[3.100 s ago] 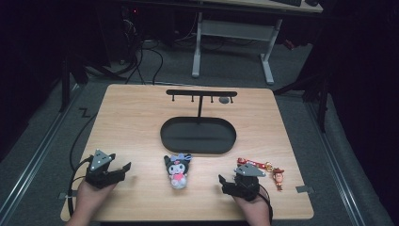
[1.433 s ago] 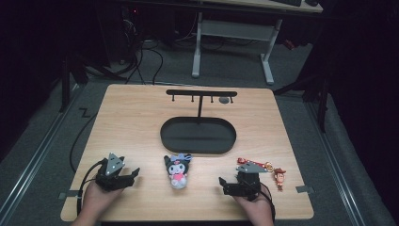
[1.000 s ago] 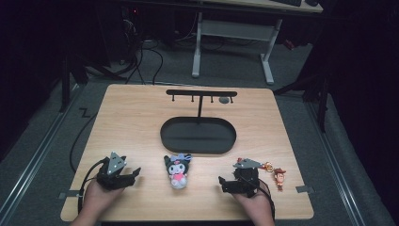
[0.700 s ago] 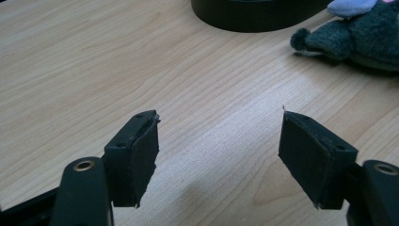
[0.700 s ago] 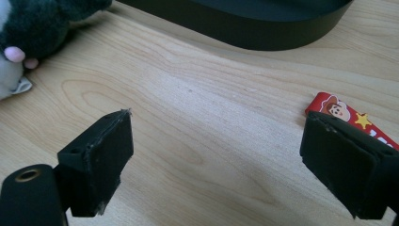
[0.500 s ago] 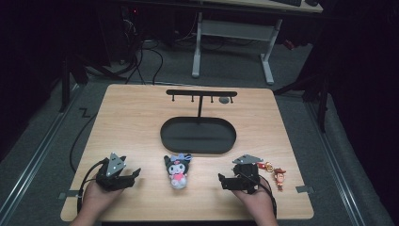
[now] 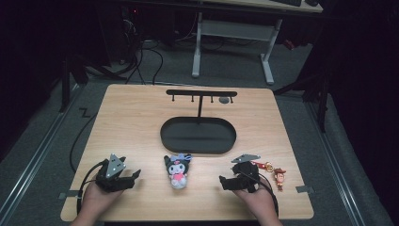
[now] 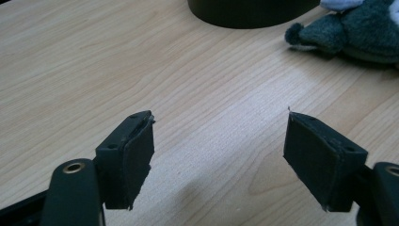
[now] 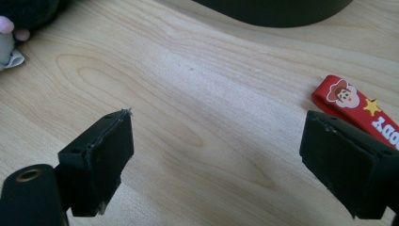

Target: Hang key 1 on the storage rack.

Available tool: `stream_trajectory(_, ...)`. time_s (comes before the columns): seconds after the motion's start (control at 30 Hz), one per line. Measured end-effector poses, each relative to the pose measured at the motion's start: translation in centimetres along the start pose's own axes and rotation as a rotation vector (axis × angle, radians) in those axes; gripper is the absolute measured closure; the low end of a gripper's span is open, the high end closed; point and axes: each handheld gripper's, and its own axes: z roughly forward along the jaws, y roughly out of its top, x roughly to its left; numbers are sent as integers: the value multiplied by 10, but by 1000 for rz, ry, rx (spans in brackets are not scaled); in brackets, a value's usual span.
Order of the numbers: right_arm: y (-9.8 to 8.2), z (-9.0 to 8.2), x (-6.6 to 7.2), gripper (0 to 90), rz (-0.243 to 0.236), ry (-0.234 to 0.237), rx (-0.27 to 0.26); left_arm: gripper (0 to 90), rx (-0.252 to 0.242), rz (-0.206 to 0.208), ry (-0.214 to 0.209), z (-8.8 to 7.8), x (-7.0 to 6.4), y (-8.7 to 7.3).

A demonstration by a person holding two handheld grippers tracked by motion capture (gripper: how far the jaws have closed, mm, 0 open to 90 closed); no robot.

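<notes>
Right hand-held gripper [image 9: 214,165] (jaws wide apart) beside red strap [image 9: 362,110].

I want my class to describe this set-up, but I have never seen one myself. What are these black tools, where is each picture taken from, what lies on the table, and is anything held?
A person holds a two-jaw tool in each hand: the left gripper and the right gripper. The high view looks down from above on the wooden table. Each of the other two views comes from a camera riding on one gripper, looking along its black jaws. On the table lie a dark plush toy, a cowboy keychain with a red strap, and a black hook stand on an oval base. Both grippers are open and hold nothing.
</notes>
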Motion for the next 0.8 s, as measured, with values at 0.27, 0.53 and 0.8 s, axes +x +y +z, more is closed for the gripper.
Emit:
stream_trajectory(0.27,-1,1,0,107,11,3,42,251,-20,3,2,4,-2,6)
stream_trajectory(0.53,1,-4,0,108,49,56,60,253,-7,4,-11,14,-2,10)
stream_trajectory(0.8,6,-8,0,138,49,80,124,253,-3,13,-14,13,-3,13)
